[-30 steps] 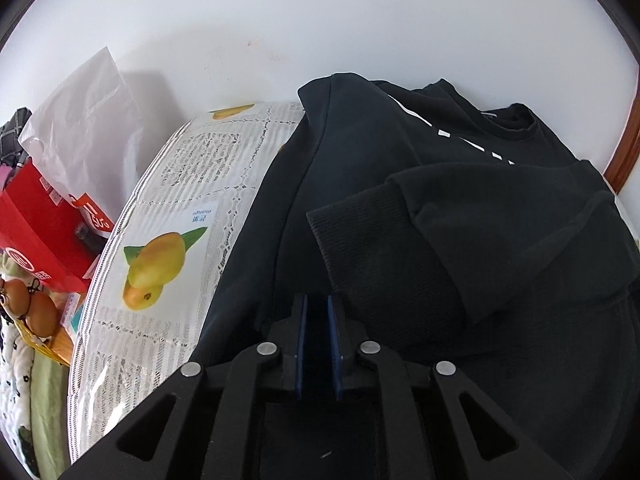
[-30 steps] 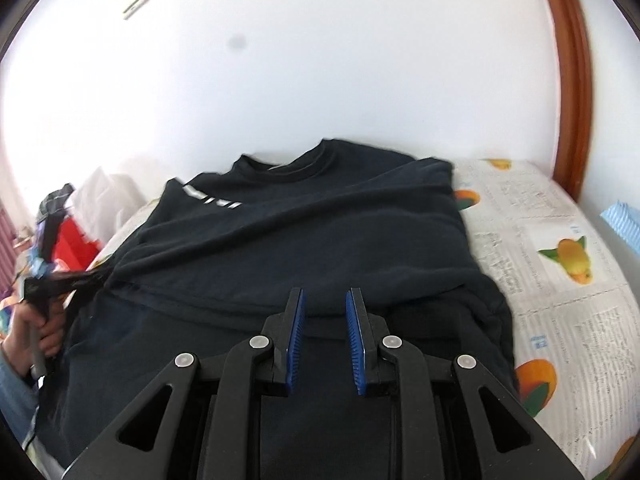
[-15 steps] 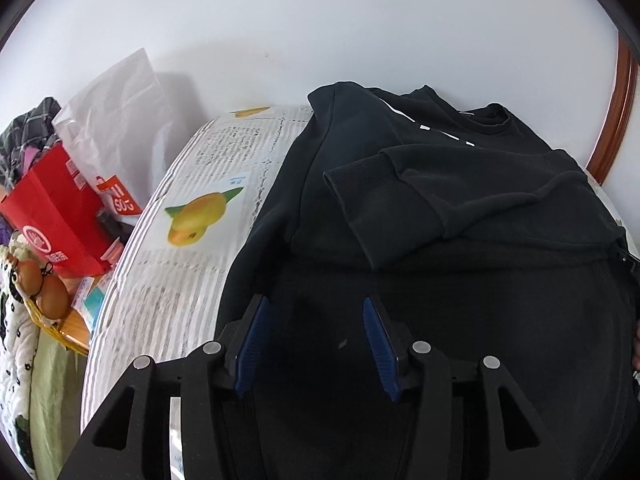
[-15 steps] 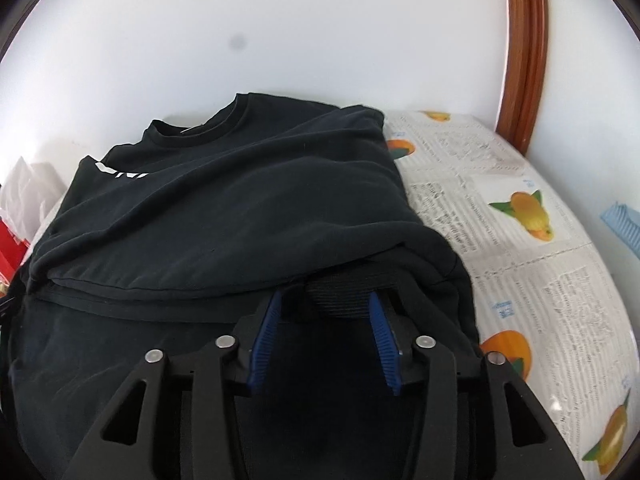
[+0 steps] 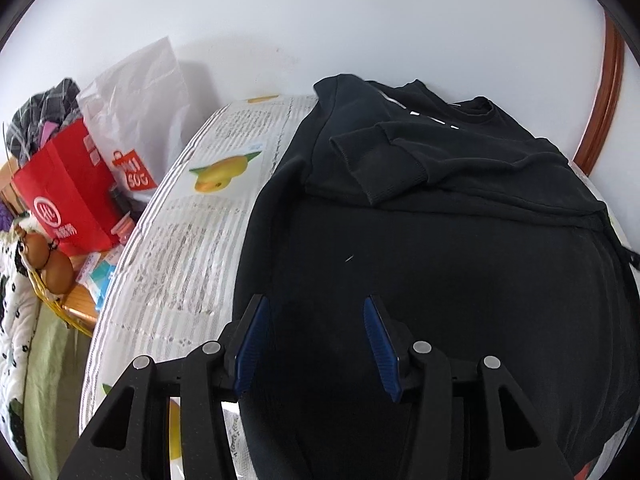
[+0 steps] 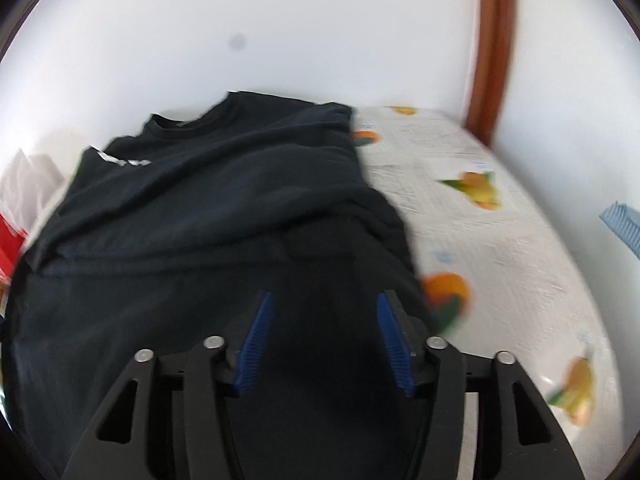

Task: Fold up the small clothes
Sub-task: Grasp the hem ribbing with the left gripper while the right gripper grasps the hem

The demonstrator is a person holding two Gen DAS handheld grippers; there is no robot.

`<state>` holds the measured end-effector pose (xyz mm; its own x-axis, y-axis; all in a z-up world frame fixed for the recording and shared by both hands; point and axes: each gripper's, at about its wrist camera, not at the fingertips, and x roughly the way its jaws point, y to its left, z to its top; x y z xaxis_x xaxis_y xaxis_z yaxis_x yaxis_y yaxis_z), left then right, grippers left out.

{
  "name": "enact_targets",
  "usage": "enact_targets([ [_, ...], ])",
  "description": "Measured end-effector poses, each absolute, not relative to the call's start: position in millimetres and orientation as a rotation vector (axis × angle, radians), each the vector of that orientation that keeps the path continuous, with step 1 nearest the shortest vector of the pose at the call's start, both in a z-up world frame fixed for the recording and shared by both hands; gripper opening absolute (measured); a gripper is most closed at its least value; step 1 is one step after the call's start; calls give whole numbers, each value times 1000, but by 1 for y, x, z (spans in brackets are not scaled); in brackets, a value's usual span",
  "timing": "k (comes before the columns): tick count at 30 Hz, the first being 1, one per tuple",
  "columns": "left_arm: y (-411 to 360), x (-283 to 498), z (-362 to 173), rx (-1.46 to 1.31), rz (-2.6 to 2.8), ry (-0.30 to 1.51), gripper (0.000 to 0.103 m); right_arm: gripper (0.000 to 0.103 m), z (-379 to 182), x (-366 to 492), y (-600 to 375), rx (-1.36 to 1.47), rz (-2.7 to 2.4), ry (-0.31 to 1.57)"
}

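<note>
A black sweatshirt (image 5: 440, 248) lies flat on a table covered with a fruit-printed cloth (image 5: 192, 240). Its collar points to the far wall, and both sleeves are folded across the chest, one cuff (image 5: 372, 160) lying on top. My left gripper (image 5: 316, 336) is open and empty above the near left part of the body. In the right wrist view the sweatshirt (image 6: 200, 220) fills the left and middle. My right gripper (image 6: 326, 332) is open and empty above its near right part, close to the side edge.
A red bag (image 5: 64, 192), a white plastic bag (image 5: 140, 112) and a basket with brown round things (image 5: 48, 268) stand left of the table. A white wall is behind, with a brown wooden frame (image 6: 488, 60) at the right. Bare cloth (image 6: 500, 248) lies right of the sweatshirt.
Both grippers have opened and let go of the sleeves, which now lie folded across the chest. Both have drawn back toward the sweatshirt's near part.
</note>
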<state>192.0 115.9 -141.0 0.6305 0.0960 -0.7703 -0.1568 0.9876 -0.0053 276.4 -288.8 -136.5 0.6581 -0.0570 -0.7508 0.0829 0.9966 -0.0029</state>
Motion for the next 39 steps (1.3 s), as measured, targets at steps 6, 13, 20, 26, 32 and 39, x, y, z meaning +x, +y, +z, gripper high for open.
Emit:
enact_targets([
  [6, 134, 173, -154, -168, 68, 911, 47, 67, -153, 226, -318, 33, -93, 915],
  [13, 140, 142, -160, -236, -19, 932, 47, 66, -166, 163, -319, 30, -6, 919],
  [20, 125, 103, -160, -201, -63, 910, 47, 62, -168, 122, -310, 41, 39, 913],
  [26, 113, 81, -163, -196, -67, 906, 47, 41, -172, 100, -299, 49, 0, 850],
  [32, 109, 70, -161, -160, -1, 885, 8, 12, -168, 85, -301, 50, -15, 811],
  [39, 124, 40, -157, -214, -89, 918, 9, 11, -156, 55, -321, 97, 48, 802],
])
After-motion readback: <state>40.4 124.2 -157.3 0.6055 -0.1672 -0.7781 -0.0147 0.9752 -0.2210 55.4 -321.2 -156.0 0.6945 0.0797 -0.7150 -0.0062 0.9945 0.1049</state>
